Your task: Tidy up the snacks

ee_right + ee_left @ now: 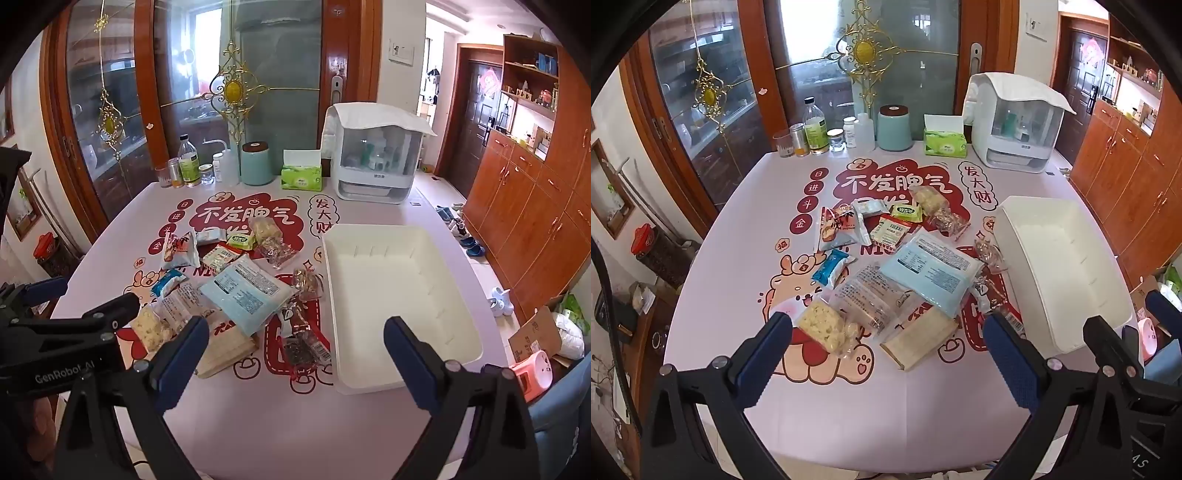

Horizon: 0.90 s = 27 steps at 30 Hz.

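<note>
White bin [402,291] — one; two grippers, open.

Just under and ahead of your left tongs [888,338] the near strip of the surface [849,413] lies bare, so you can pass there. Further ahead the heap of snack packets [886,266] blocks a low pass. Ahead of your right tongs [295,345] the white bin [402,295] stands open, its inside bare. Beyond the packets, bottles [189,162], a tissue box [301,177] and a white appliance [373,155] close off the far edge.
</note>
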Each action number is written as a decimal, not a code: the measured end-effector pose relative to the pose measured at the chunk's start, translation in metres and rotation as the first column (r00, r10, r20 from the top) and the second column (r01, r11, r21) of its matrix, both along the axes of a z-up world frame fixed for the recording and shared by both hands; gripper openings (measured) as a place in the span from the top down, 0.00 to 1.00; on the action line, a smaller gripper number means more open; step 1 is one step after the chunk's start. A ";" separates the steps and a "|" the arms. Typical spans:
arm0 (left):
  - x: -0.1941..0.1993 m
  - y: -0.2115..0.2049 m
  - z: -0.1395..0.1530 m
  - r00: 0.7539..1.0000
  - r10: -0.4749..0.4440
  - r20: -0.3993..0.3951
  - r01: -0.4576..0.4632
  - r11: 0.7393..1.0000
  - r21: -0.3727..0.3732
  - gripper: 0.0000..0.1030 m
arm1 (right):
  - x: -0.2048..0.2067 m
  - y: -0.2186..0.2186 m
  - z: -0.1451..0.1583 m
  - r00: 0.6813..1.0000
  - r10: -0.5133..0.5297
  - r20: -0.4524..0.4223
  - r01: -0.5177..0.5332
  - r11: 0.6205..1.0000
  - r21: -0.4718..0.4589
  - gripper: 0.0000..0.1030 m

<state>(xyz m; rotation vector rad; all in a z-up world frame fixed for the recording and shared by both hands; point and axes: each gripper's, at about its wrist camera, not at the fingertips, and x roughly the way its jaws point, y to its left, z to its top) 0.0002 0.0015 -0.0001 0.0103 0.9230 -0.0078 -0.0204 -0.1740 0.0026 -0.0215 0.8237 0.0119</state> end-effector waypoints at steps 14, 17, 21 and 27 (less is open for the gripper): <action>0.011 -0.005 -0.008 0.997 -0.009 -0.071 0.009 1.000 -0.009 0.02 | 0.012 0.003 0.000 1.000 -0.001 -0.026 0.001 1.000 -0.011 0.07; 0.012 -0.005 -0.010 0.997 -0.008 -0.074 0.007 1.000 -0.018 0.02 | 0.010 -0.003 -0.004 1.000 0.011 -0.023 -0.011 1.000 -0.006 0.07; 0.011 -0.005 -0.009 0.998 -0.001 -0.068 0.000 1.000 -0.015 0.02 | 0.008 -0.004 -0.004 1.000 0.018 -0.023 -0.018 1.000 -0.008 0.07; 0.010 -0.006 -0.009 0.998 0.007 -0.069 -0.008 1.000 -0.011 0.02 | 0.008 -0.004 -0.005 0.999 0.030 -0.025 -0.031 0.999 -0.009 0.07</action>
